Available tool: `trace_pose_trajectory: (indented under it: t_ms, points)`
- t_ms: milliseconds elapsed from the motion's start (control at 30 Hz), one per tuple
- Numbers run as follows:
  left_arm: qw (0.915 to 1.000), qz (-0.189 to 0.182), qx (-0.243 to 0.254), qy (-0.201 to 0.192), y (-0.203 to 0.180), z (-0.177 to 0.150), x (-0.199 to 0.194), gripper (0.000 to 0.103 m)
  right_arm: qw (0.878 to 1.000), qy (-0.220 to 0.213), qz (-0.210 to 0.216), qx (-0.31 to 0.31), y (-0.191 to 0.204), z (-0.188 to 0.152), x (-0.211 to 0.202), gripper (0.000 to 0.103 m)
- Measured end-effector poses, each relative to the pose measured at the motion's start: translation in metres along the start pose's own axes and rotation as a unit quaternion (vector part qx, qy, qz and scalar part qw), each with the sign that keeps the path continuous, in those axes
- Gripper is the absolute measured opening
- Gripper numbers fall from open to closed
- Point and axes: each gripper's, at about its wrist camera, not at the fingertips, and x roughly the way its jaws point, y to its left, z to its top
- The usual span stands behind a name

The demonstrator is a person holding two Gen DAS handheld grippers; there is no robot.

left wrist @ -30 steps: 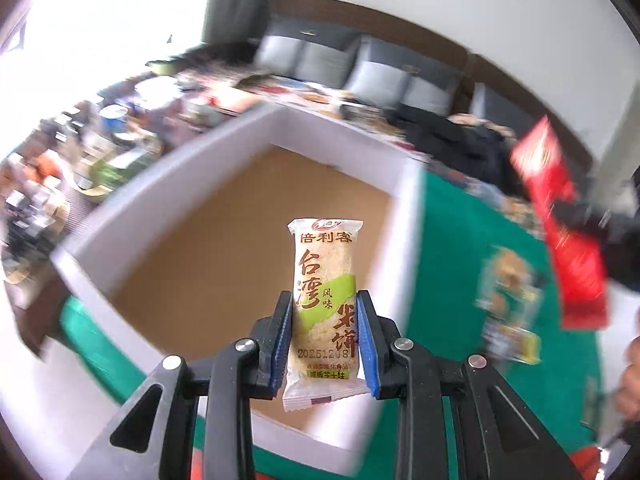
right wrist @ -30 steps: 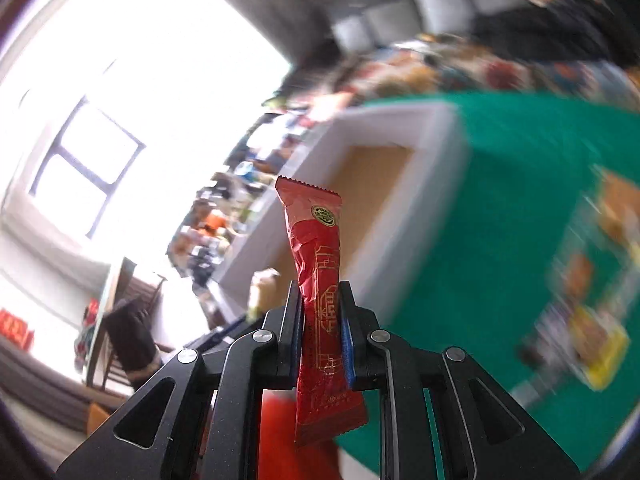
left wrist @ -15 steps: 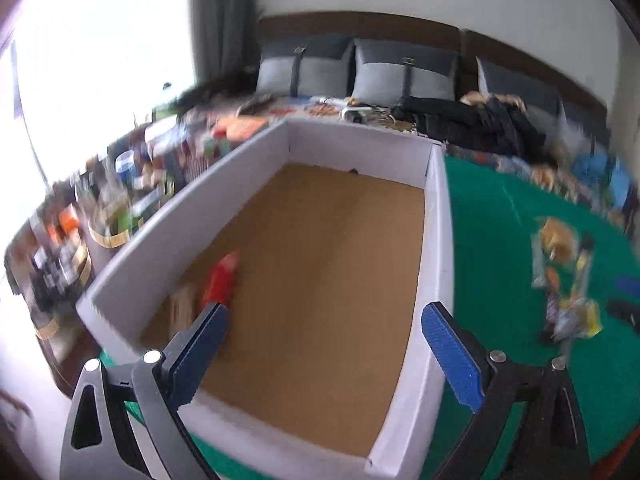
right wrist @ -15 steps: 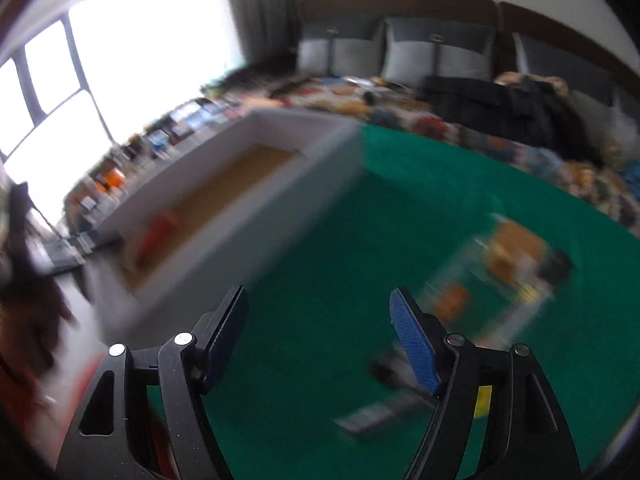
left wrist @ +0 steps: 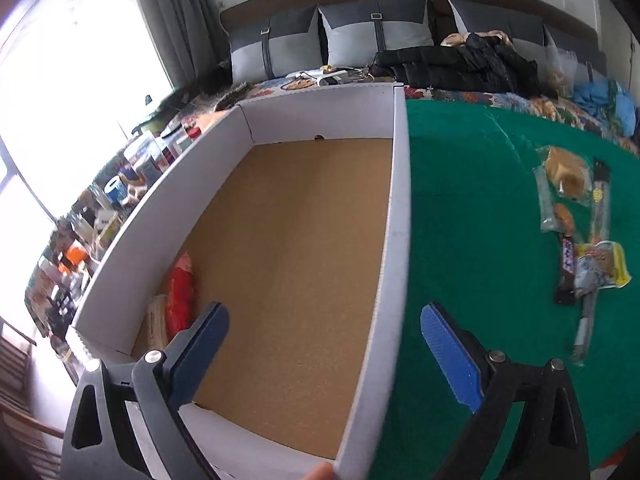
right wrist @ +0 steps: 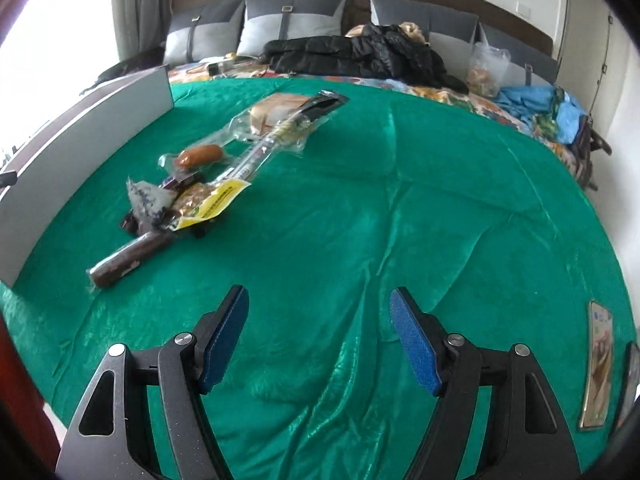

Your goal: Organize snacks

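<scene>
Left wrist: crinkly red packet (glossy) in cardboard box.

Left claw and right claw, black frames, blue ribbed pads, silver screws

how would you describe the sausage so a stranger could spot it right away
On the green blanket, right of the white box, lies a heap of wrapped snacks. The sausage sits at the heap's box-facing edge, between the bread pack and the yellow packet. It alone is short, plump and orange-brown, sealed in clear plastic.
</scene>
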Motion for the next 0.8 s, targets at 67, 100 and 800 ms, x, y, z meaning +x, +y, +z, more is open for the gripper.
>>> trace_pose_trajectory:
  t_ms: [67,100,800]
  points:
    - [1.0000,-0.004,-0.002,0.003,-0.005,-0.005,-0.002,0.096,1.000,-0.005,0.001,-0.004,0.010,0.004,0.003,0.076]
    - [1.0000,-0.005,0.001,0.003,-0.008,-0.007,-0.003,0.096,1.000,-0.005,0.003,-0.006,0.015,0.007,0.005,0.076]
    - [0.9910,-0.117,0.013,-0.064,-0.118,-0.011,-0.096,0.101,0.999,0.023,-0.011,0.032,-0.008,-0.023,0.030,0.081]
